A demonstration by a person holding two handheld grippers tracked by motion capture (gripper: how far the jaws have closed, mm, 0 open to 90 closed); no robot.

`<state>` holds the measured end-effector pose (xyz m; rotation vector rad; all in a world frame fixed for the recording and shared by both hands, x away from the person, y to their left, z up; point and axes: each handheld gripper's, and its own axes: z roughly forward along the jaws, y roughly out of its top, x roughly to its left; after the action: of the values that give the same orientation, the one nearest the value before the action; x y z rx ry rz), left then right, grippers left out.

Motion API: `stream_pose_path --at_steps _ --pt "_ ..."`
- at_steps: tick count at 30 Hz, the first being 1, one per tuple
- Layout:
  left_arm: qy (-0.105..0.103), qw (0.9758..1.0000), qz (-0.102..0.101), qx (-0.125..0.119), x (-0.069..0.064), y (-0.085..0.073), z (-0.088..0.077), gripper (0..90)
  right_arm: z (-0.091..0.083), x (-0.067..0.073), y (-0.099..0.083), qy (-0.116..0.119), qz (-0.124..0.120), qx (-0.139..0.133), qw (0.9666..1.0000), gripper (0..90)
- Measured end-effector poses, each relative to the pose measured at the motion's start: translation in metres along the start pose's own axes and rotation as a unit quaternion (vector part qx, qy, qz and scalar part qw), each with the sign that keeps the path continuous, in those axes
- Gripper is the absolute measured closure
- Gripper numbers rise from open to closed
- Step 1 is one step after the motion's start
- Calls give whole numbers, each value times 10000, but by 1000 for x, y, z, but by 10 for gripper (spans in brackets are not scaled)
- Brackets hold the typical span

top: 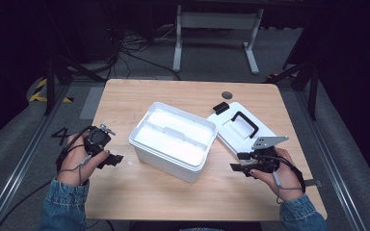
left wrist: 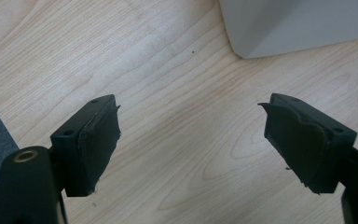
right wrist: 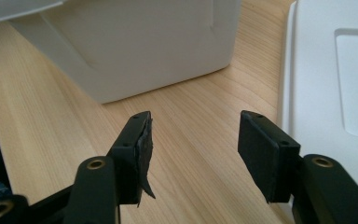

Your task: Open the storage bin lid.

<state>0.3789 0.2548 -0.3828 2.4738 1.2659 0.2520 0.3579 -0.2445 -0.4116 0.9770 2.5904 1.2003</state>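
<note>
High view puts the open white storage box [top: 173,140] mid-table, its lid [top: 241,129] lying flat just right of it. I hold my left gripper [top: 113,159] and right gripper [top: 238,167] either side of the box, jaws wide and empty, probably ready to grasp.

Open white box [top: 173,139], lid [top: 243,126] flat just beside

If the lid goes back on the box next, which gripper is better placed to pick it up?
Right, probably. The right gripper is open beside the lid, which lies flat with its black handle up. The open box stands between the lid and the left gripper.
</note>
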Motion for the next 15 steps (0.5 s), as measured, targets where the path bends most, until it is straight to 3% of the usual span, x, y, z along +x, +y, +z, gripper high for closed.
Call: stream_pose_path --at_steps 15 --pt "-10 10000 1 15 0 1 2 188 35 7 -15 131 -142 329 9993 451"
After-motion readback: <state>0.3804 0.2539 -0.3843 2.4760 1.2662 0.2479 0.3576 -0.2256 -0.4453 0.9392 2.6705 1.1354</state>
